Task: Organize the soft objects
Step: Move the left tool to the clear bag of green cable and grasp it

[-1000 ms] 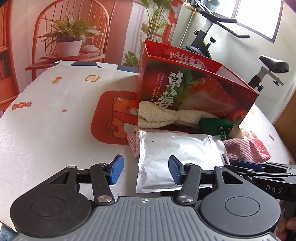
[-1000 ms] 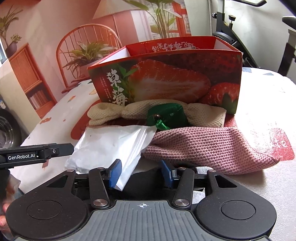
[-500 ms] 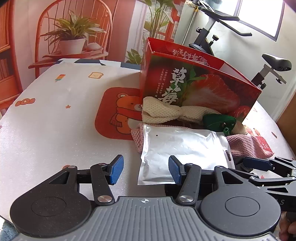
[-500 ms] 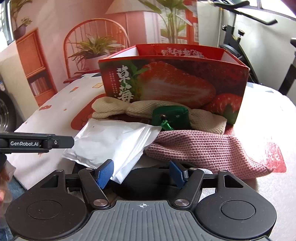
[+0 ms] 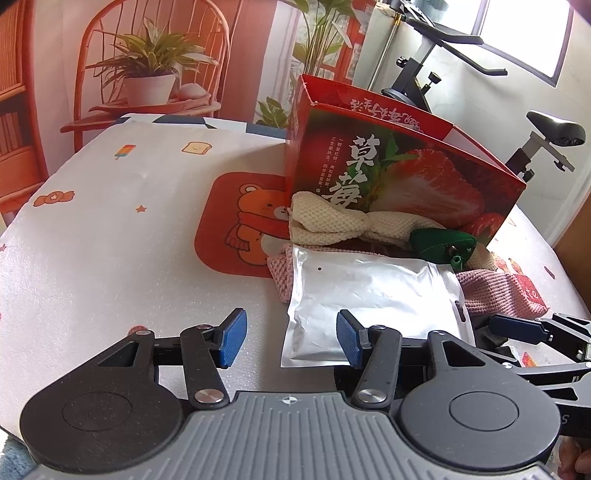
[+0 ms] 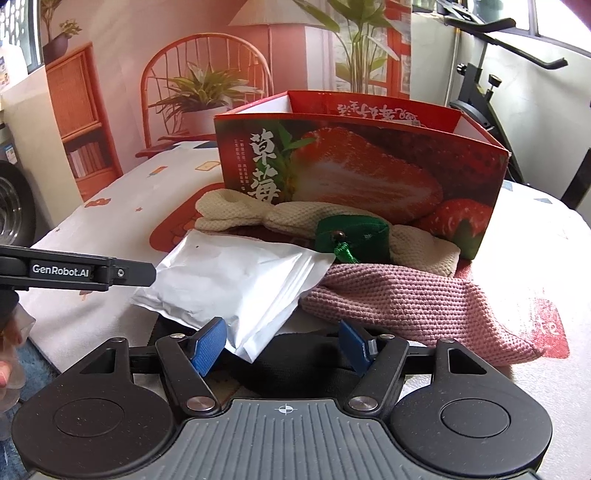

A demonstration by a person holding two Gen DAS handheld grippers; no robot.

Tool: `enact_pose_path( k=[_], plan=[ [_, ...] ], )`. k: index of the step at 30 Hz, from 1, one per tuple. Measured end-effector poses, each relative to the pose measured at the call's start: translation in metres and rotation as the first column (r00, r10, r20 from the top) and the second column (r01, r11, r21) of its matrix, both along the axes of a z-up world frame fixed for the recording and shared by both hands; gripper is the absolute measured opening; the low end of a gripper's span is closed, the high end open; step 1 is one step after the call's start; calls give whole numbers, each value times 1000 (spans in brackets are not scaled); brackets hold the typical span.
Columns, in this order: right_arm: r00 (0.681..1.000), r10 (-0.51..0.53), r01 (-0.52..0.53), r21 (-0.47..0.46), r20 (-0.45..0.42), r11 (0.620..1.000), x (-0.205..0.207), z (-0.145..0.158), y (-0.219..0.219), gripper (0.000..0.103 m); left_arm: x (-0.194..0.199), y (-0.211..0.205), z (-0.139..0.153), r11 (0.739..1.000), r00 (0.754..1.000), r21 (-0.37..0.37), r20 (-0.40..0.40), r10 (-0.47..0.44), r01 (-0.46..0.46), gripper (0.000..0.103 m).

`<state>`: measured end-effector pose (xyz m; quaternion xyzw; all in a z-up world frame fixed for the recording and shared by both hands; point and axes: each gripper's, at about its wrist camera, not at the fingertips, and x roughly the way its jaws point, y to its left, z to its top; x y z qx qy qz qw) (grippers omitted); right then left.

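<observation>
Black cloth (image 6: 295,354) under right tool (image 6: 282,345)

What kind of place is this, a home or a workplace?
Most likely a room in a home. A table with a cartoon-print cover holds a strawberry box and knitted cloths; an exercise bike stands behind. The chair and plants at the back look like a printed backdrop.

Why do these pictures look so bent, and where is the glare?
Left wrist view: the fisheye lens bows the table edge, and the window is blown out white. Right wrist view: the silver foil pouch shines brightly, and the table's right side is washed out.
</observation>
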<state>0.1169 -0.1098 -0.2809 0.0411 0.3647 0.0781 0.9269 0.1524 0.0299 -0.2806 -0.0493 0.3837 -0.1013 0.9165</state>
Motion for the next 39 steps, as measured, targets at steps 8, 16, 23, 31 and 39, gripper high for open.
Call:
enact_pose_path(
  k=[8, 16, 23, 31, 39],
  plan=[
    [1000, 26, -26, -18, 0, 999, -1, 1, 7, 65, 0, 2, 0, 1000, 1000, -8, 0, 7, -7, 56],
    [999, 51, -52, -23, -9, 998, -2, -1, 11, 65, 1, 4, 0, 1000, 1000, -12, 2, 10, -10, 56],
    [998, 63, -64, -49, -18, 997, -1, -5, 14, 65, 1, 5, 0, 1000, 1000, -12, 1, 9, -9, 56],
    [999, 48, -49, -89, -11, 995, 2, -8, 16, 65, 1, 6, 0, 1000, 1000, -17, 4, 14, -14, 56],
    [995, 93, -86, -146, 39, 986, 9, -3, 23, 65, 0, 7, 0, 999, 1000, -28, 9, 18, -18, 56]
  ],
)
